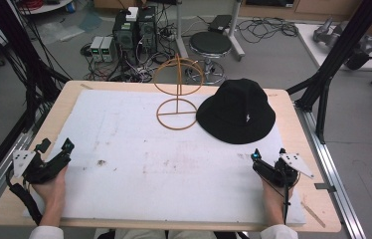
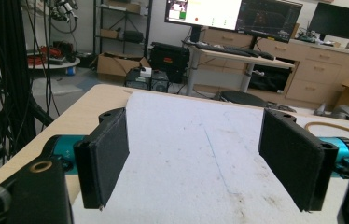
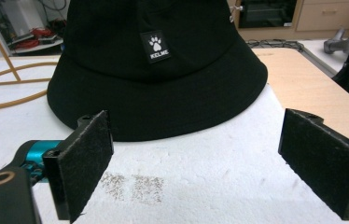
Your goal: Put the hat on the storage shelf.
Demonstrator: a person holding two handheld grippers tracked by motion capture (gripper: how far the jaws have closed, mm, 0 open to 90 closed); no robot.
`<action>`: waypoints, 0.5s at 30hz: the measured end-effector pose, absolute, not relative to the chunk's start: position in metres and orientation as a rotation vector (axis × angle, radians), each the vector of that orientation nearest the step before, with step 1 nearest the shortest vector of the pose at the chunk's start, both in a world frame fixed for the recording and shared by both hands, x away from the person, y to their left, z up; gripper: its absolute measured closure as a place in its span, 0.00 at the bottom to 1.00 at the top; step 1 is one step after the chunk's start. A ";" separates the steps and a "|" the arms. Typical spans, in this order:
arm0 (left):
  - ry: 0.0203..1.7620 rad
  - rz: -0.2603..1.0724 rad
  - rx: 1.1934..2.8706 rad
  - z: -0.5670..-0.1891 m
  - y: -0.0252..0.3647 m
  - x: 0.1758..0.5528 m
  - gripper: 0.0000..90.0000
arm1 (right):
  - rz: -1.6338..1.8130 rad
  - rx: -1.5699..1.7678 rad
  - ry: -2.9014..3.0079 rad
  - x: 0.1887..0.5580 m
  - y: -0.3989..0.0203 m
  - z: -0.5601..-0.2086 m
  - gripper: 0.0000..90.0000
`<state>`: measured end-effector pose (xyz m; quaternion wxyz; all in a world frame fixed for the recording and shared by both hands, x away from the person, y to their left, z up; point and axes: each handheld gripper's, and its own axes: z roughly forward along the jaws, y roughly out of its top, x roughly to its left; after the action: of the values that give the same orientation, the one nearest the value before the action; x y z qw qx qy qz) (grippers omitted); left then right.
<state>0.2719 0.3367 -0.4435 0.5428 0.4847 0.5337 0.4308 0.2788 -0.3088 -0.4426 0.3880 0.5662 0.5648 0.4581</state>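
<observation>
The right gripper rests low at the near right of the white mat, jaws spread wide with nothing between them. Just beyond it, the black hat sits brim down on the mat's far right part; a small paw label faces this gripper. The left gripper lies at the mat's near left edge, jaws likewise released and empty. A wire hat stand is just left of the hat, possibly touching its brim.
</observation>
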 end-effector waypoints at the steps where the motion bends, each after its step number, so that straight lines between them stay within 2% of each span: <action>1: 1.266 1.022 1.149 -0.443 0.337 0.272 0.27 | 1.168 1.446 1.432 0.279 -0.309 -0.443 0.10; 15: 1.261 1.013 1.152 -0.444 0.335 0.274 0.27 | 1.188 1.470 1.402 0.276 -0.314 -0.444 0.10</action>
<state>0.2740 0.3346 -0.4438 0.5461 0.4860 0.5320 0.4272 0.2761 -0.3138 -0.4441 0.3842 0.5766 0.5500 0.4662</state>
